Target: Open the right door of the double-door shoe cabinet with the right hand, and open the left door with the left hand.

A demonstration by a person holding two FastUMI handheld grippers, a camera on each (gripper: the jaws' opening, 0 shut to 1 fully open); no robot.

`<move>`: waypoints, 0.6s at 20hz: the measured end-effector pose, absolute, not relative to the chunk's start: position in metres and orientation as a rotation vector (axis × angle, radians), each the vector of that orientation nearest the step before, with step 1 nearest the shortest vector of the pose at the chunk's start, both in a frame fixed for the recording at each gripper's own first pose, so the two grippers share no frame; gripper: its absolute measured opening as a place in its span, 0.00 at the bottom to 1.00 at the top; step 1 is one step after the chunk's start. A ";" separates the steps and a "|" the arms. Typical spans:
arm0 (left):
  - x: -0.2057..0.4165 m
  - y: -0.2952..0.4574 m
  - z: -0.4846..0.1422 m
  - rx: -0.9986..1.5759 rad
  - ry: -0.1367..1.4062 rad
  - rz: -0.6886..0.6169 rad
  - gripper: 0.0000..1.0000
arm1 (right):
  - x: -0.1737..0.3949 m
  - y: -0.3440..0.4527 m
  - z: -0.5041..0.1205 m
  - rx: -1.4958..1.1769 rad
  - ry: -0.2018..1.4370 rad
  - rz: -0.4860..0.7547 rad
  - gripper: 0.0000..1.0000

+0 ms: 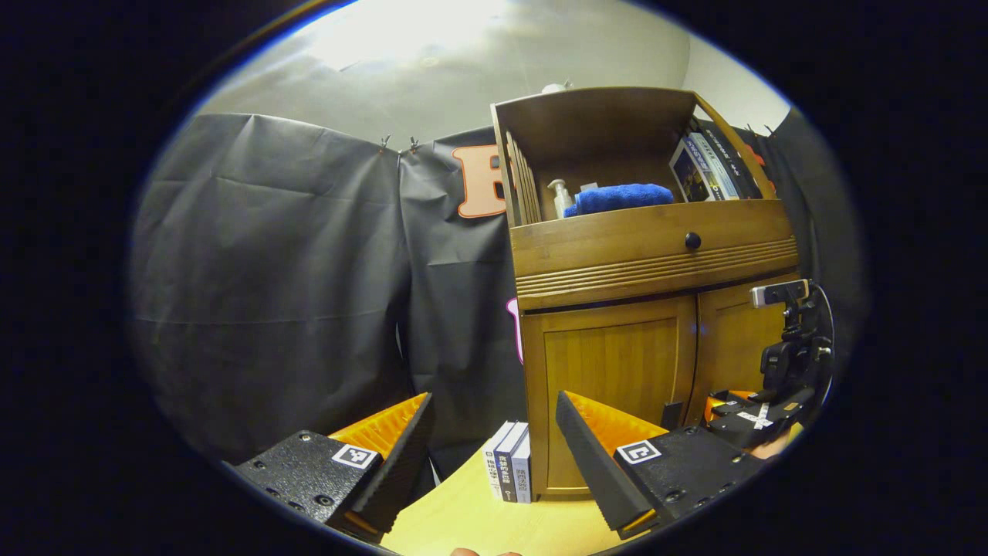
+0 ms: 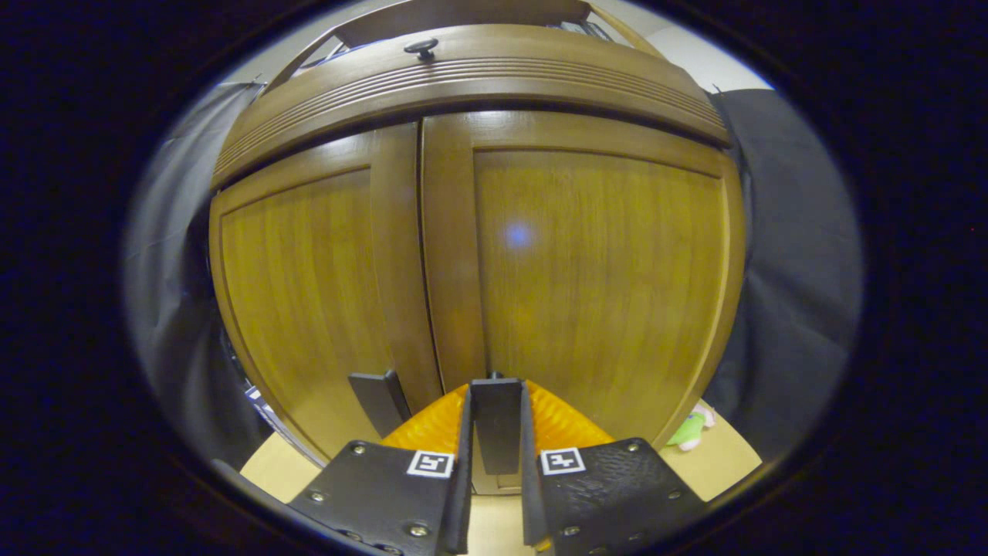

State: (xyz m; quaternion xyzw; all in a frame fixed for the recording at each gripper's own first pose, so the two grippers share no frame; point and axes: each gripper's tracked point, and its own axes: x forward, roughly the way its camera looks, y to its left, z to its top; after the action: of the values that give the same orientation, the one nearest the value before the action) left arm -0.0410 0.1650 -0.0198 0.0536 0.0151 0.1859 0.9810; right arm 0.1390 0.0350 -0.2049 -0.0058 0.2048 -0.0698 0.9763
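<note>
Right claw (image 2: 495, 455) clamped on right door handle (image 2: 497, 421), both cabinet doors closed.

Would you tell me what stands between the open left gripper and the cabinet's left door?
In the left gripper view, three upright books stand on the floor between the left gripper and the left door, beside the cabinet's corner.

I can't read any text here: the print on the book spines (image 1: 509, 462) beside the cabinet (image 1: 617, 255) is too small, and the shelved books' (image 1: 706, 166) covers are blurred.
</note>
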 end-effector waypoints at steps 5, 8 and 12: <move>-0.045 0.170 -0.011 0.109 0.008 0.359 0.99 | 0.114 0.030 -0.199 -0.002 0.408 -0.176 0.29; -0.044 0.166 -0.011 0.096 0.000 0.330 0.99 | 0.101 0.025 -0.194 -0.012 0.406 -0.188 0.27; -0.040 0.154 -0.012 0.070 -0.010 0.267 0.99 | 0.072 0.015 -0.186 -0.007 0.405 -0.206 0.22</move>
State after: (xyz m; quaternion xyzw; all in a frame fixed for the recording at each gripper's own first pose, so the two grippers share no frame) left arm -0.0397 0.1536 -0.0123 0.0349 -0.0050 0.1331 0.9905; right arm 0.0721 0.0155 -0.1858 -0.0035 0.2008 -0.1022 0.9743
